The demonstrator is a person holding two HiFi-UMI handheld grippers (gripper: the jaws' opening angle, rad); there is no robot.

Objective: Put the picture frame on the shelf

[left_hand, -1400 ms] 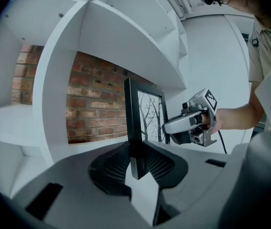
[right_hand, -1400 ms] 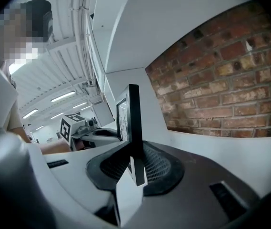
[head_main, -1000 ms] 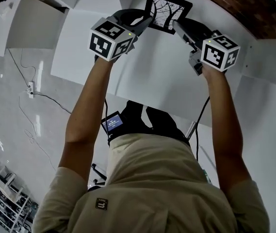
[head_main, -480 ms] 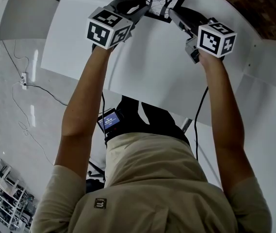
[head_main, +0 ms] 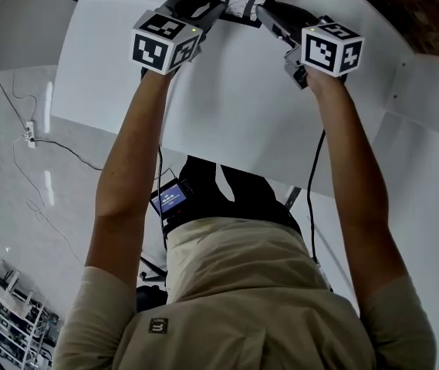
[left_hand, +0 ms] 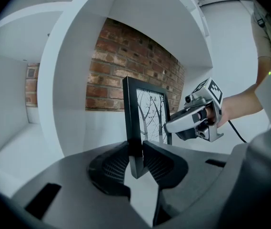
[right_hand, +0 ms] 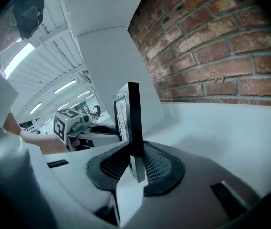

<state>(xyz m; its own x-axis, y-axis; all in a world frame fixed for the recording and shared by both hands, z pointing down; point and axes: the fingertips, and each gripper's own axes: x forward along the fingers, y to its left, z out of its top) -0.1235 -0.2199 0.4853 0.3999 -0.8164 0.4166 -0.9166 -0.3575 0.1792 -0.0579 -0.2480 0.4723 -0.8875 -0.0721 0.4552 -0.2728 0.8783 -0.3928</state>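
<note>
This looks to me like a lab or test hall staged as a room, not a home. Behind the white shelf (head_main: 227, 106) runs a brick wall (left_hand: 125, 56). Left of the shelf, a glossy pale floor (head_main: 11, 206) carries a loose cable (head_main: 63, 149), a power strip (head_main: 28, 135) and a wire rack (head_main: 7, 314). Opposite the shelf, long strip lights (right_hand: 66, 86) line a panelled ceiling.

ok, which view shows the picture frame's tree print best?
Left gripper view: the picture frame shows most of its tree print at an angle, with the left gripper shut on its edge. Head view crops it at the top. Right gripper view shows it nearly edge-on, the print a sliver.
</note>
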